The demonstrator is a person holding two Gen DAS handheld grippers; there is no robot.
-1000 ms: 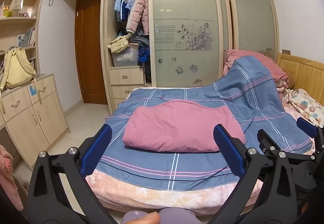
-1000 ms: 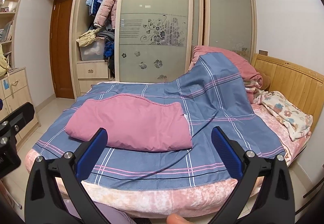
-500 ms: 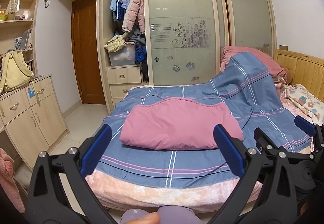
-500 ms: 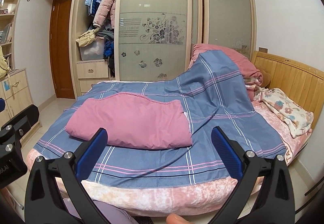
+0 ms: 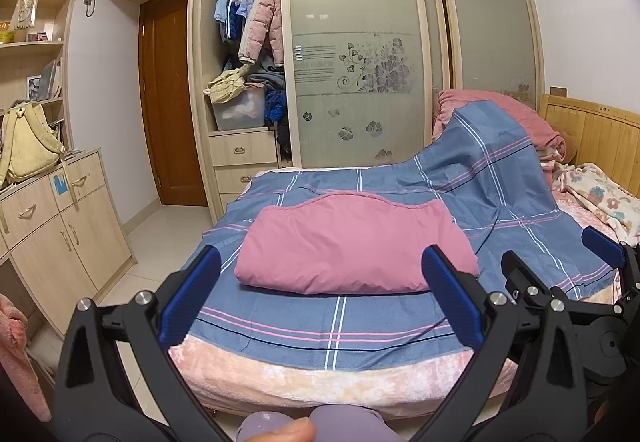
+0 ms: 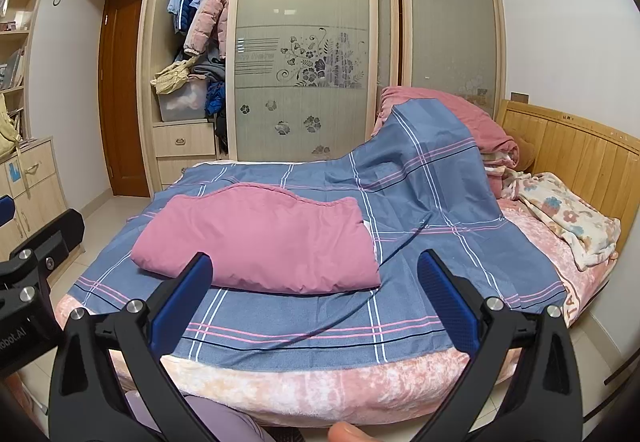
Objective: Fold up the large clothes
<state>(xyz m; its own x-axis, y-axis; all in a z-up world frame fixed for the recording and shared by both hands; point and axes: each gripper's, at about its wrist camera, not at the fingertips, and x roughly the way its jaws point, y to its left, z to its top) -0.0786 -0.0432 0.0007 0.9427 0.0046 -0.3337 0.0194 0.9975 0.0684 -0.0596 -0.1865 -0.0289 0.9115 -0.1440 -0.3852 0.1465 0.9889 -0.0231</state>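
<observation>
A folded pink garment (image 5: pixel 352 242) lies flat on the blue plaid sheet (image 5: pixel 336 322) of the bed; it also shows in the right wrist view (image 6: pixel 260 242). My left gripper (image 5: pixel 320 262) is open and empty, held back from the foot of the bed. My right gripper (image 6: pixel 316 270) is open and empty, also short of the bed. The right gripper shows at the right edge of the left wrist view (image 5: pixel 560 266). The sheet (image 6: pixel 420 170) rises over a pink quilt pile (image 6: pixel 460 118) at the far right.
A wooden headboard (image 6: pixel 572 150) and a floral blanket (image 6: pixel 568 218) lie at the right. An open wardrobe (image 5: pixel 248 82) with hanging clothes stands behind the bed. A cabinet (image 5: pixel 60 226) with a yellow backpack (image 5: pixel 28 146) stands at the left. Tiled floor (image 5: pixel 156 242) runs beside the bed.
Both grippers have drifted slightly back and up from the bed, so the view has shifted a little. The pink garment has not moved and both grippers stay open.
</observation>
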